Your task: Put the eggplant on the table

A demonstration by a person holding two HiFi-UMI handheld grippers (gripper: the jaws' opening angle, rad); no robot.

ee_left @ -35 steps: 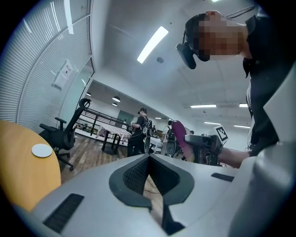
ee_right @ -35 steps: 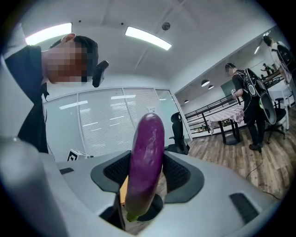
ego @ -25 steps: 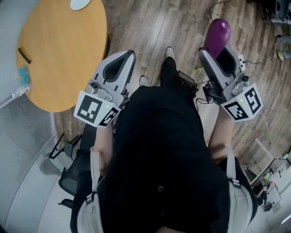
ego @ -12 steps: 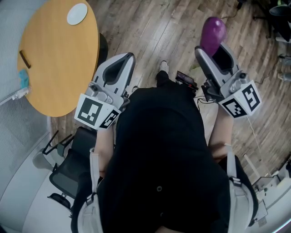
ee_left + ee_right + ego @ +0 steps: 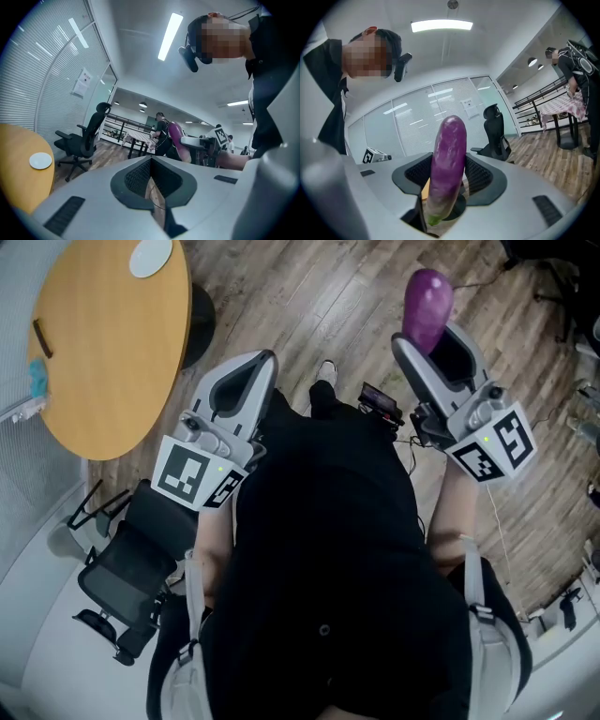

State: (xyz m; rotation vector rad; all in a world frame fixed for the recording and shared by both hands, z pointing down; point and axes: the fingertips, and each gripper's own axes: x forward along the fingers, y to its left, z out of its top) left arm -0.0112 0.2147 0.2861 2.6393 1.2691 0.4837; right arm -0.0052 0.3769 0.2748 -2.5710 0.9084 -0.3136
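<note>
The eggplant (image 5: 449, 159) stands lengthwise between the jaws of the right gripper (image 5: 433, 341), which are closed onto it. The right gripper view shows what the others do not: both ribbed pads (image 5: 480, 174) press against its sides, its green stem end sits low toward the gripper's body, and its rounded purple end rises well past the jaw tips.

From the head view the eggplant pokes out ahead of the right gripper over the wood floor (image 5: 309, 296), well apart from the round yellow table (image 5: 103, 352) at upper left. A white plate (image 5: 151, 256) lies near the table's far edge, and a black office chair (image 5: 122, 568) stands below the table, beside the person's black top (image 5: 328, 549).

The left gripper (image 5: 151, 160) is held low on the person's left side. Its own view shows its jaws drawn together to a thin slit through which only floor shows — nothing is between them. That view alone gives the eggplant from the side, tilted in the right gripper in the middle distance, and the plate on the table edge at lower left. It also takes in a second office chair (image 5: 84, 140) by the blinds
</note>
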